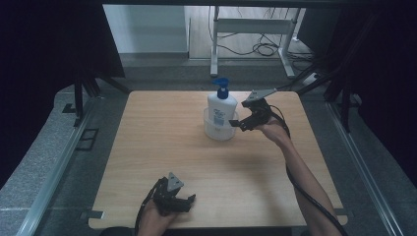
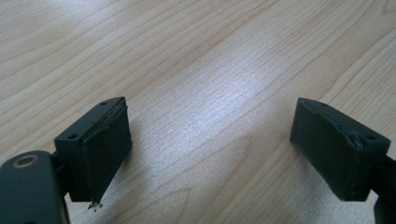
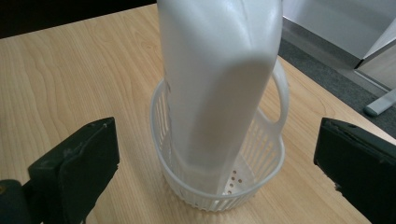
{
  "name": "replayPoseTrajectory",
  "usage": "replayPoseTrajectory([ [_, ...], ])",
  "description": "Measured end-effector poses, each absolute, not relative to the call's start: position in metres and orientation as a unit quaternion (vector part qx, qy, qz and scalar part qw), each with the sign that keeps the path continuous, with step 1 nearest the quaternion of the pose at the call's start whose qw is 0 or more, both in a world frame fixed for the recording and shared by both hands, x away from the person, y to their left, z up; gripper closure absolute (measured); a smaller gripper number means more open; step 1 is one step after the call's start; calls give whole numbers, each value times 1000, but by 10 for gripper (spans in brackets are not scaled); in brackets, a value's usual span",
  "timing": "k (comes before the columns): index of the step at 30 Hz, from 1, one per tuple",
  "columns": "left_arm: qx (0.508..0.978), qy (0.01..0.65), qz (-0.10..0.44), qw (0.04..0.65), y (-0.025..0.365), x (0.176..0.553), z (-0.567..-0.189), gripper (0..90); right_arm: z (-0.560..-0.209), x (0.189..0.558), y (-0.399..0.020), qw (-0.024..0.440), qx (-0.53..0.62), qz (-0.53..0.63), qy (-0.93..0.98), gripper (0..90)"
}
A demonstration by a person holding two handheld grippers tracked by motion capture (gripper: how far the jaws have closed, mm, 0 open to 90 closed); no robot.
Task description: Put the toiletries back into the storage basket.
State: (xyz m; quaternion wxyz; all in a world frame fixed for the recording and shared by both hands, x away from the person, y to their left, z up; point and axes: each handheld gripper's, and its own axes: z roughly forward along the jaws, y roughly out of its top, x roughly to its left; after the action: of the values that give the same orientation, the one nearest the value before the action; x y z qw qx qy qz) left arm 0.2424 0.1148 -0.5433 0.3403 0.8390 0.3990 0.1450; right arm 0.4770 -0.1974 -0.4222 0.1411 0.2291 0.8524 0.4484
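Note:
A white pump bottle [image 1: 222,107] with a blue pump head stands upright inside a small white slotted basket [image 1: 220,131] on the far middle of the wooden table [image 1: 162,137]. My right gripper [image 1: 235,123] hovers just to the right of the basket, open, its jaws apart from the bottle. In the right gripper view the bottle [image 3: 219,79] rises between the two black jaws from the basket [image 3: 261,172]. My left gripper [image 1: 189,201] rests near the front edge, open, with bare wood [image 2: 210,116] between its pads.
Grey floor and metal rails run along both sides of the table. A white desk frame [image 1: 251,29] with cables stands beyond the far edge. Bare wood lies between the basket and the left gripper.

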Motion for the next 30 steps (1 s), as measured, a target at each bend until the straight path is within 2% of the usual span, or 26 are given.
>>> replayPoseTrajectory([
  [30, 840, 399, 146, 339, 115, 242, -543, 119, -445, 441, -216, 155, 247, 449, 844, 15],
])
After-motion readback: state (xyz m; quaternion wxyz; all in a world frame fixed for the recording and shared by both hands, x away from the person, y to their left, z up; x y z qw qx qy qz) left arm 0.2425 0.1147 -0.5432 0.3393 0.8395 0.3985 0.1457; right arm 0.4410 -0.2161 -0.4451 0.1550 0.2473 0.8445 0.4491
